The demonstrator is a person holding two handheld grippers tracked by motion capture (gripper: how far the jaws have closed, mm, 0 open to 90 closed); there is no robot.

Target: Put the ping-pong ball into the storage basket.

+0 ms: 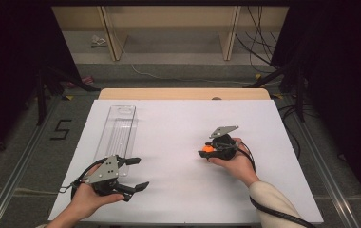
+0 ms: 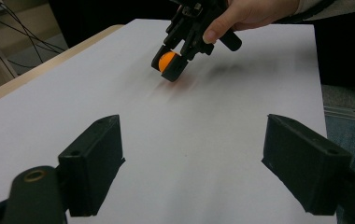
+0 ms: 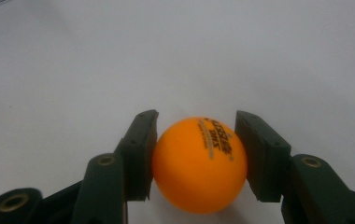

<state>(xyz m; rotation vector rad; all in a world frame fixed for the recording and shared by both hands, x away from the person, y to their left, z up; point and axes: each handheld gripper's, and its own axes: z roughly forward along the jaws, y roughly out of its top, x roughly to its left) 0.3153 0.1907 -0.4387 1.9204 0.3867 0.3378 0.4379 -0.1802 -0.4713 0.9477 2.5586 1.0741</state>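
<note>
Transparent plastic, long and ribbed, makes up the narrow tray [image 1: 117,130] lying at the left of the white surface [image 1: 178,180], its length running away from the person. Just at the tray's near end, the left hand [image 1: 86,199] holds the left claw [image 1: 135,173], a black two-jaw tool with a grey three-cornered plate on top. Its jaws are spread wide, one tip just beside the tray's near end, the other out over bare white surface, and nothing sits between them. In the left gripper view the two black pads [image 2: 94,158] stand well apart with only the white sheet between them.

Farther right, past the middle of the surface, the small orange table-tennis ball [image 1: 208,148] is pinched in the right claw [image 1: 205,151], which the right hand [image 1: 233,164] grips from behind; a cream sleeve [image 1: 273,202] comes in from the lower right. The right gripper view shows both jaws pressed flat against opposite sides of the ball [image 3: 199,163], dark print on its top. From the left gripper view, the held ball [image 2: 167,60] hangs close above the surface, a faint orange glow beneath it.
</note>
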